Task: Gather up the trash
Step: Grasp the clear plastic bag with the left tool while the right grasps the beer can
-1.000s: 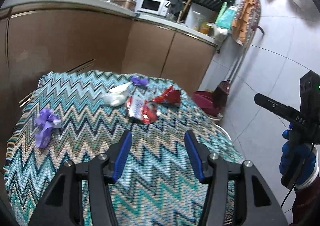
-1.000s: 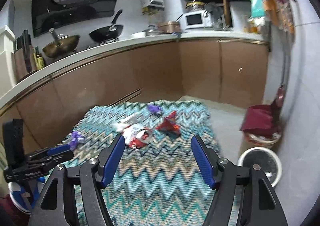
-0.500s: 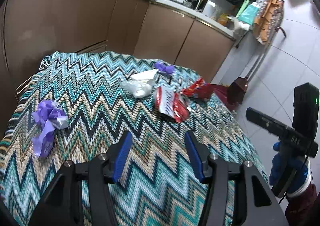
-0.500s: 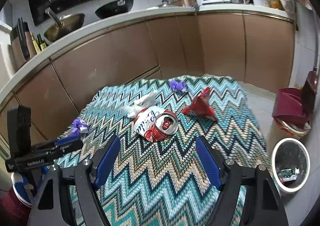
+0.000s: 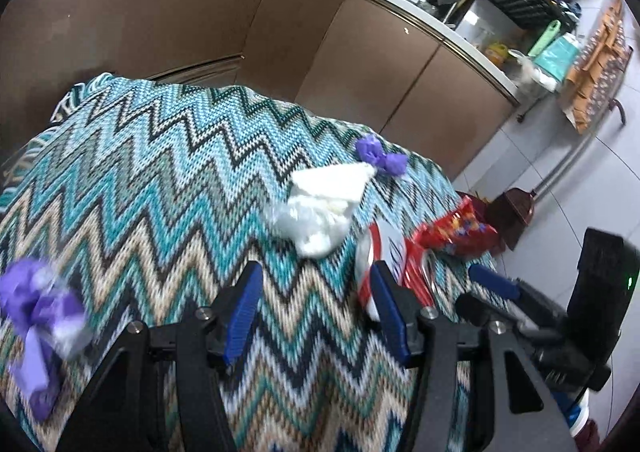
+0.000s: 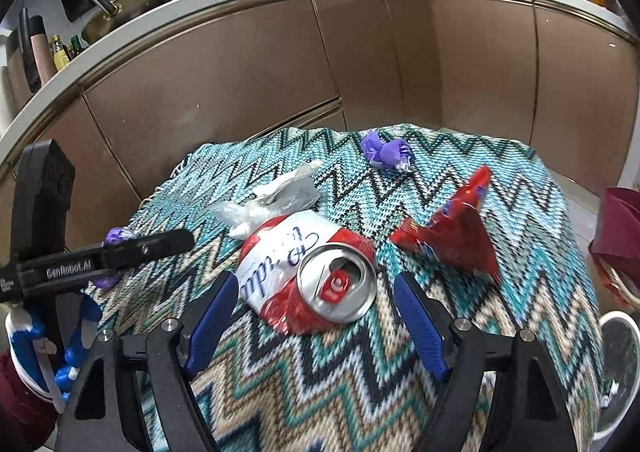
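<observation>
Can: crushed red-and-white aluminium drink can lies on zigzag-knit cloth, long axis along approach line, mouth toward camera.
Right gripper: nearer; jaws have just been opening, nothing gripped, can just ahead.
Left gripper: half-spread, empty, white tissue wad ahead.

We see a teal, beige and black zigzag cloth, a red-and-white can, purple wrappers and a red packet.
</observation>
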